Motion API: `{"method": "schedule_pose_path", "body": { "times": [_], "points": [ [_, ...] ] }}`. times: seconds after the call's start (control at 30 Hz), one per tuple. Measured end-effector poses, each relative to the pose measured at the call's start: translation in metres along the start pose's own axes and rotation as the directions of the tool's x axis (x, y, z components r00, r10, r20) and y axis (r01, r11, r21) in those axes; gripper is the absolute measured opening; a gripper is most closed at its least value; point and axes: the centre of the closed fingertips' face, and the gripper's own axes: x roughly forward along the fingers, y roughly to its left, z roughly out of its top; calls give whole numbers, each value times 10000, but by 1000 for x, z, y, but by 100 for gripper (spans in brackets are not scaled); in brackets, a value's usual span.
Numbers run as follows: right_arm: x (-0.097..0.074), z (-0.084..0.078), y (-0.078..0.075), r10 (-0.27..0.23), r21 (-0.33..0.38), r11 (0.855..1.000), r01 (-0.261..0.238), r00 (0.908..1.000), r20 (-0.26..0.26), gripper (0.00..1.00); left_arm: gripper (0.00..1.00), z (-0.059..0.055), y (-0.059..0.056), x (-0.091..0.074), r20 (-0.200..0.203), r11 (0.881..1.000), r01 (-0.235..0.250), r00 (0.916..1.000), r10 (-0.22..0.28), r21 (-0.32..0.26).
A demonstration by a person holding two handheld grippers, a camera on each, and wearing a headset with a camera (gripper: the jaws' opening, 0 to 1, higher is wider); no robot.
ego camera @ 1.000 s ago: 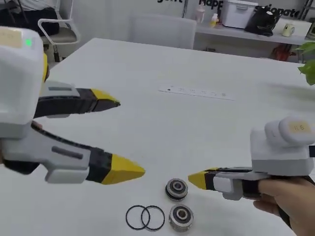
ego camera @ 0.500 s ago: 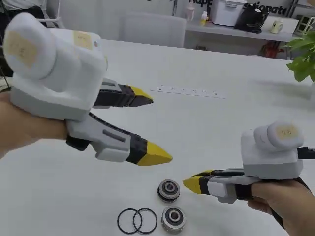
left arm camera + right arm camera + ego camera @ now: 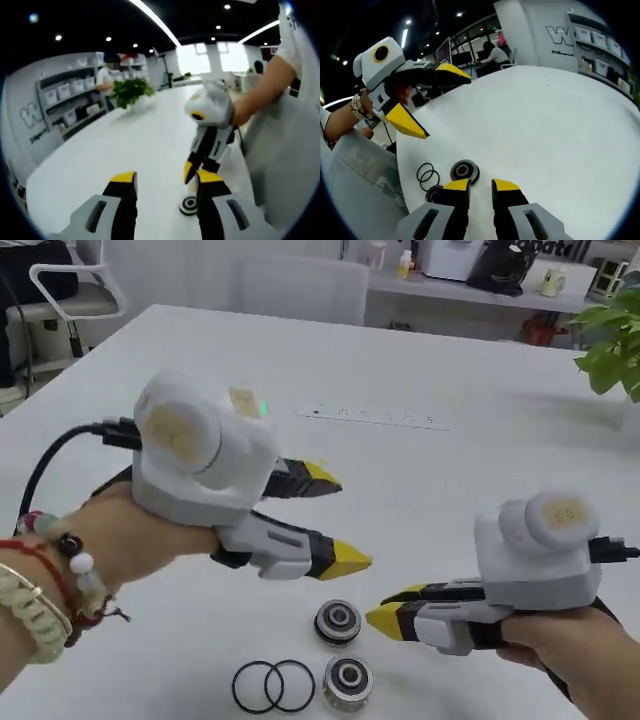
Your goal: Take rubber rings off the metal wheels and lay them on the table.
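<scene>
Left hand-held gripper [image 3: 350, 523] spread wide, right hand-held gripper [image 3: 385, 610] barely parted; head view: two rings [image 3: 273, 686] beside wheels [image 3: 338, 623].

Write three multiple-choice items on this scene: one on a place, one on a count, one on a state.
1. The rings lie:
A. around a wheel
B. between a gripper's jaws
C. flat on the table, beside the near wheel

2. Wheels on the table:
A. one
B. two
C. four

3. The left gripper is:
A. open and empty
B. shut on a ring
C. shut on a wheel

Answers:
1 C: the head view shows both rings overlapping on the tabletop next to that wheel.
2 B: the near wheel and the far wheel are there.
3 A: its jaws stand wide apart with nothing between them.
</scene>
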Motion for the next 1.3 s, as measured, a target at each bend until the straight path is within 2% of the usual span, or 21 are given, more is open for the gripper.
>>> {"method": "schedule_pose_path", "body": {
  "times": [0.07,0.13,0.23,0.4,0.6,0.67,0.77,0.97,1.0,1.2,1.3],
  "points": [
    [0,-1,0,-6,-82,10000,6,10000,-31,14,41,-11,-4,3,-126,10000,23,9999,-24,-54],
    [1,-2,1,11,-119,9999,-12,10000,-68,15,37,-25,-14,5,-337,9979,414,9985,-431,-491],
    [3,-4,3,45,-296,9995,-50,9999,-165,14,33,-40,-22,8,-642,9960,746,9949,-776,-484],
    [7,-10,8,143,-760,9969,-180,9987,-484,15,29,-51,-25,12,-880,9937,775,9925,-846,-807],
    [9,-11,11,214,-1087,9937,-279,9979,-606,17,26,-58,-27,16,-1106,9939,728,9905,-818,-828],
    [9,-11,13,274,-1108,9933,-341,9977,-615,19,25,-58,-31,19,-1146,9927,834,9890,-932,-873],
    [11,-13,15,297,-1244,9915,-385,9970,-716,21,23,-64,-36,22,-1411,9924,997,9840,-1091,-720],
    [12,-14,16,348,-1357,9897,-447,9966,-741,23,20,-71,-34,21,-1656,9928,887,9810,-1011,-805],
    [12,-14,16,350,-1359,9897,-448,9966,-741,23,20,-70,-33,21,-1538,9912,860,9829,-1008,-1002],
    [13,-12,20,490,-1532,9865,-586,9966,-656,24,14,-73,-38,21,-1541,9884,1051,9806,-1214,-1095],
    [14,-12,22,521,-1629,9847,-622,9965,-657,25,14,-73,-39,22,-1562,9888,996,9808,-1164,-1114]
  ]
}}
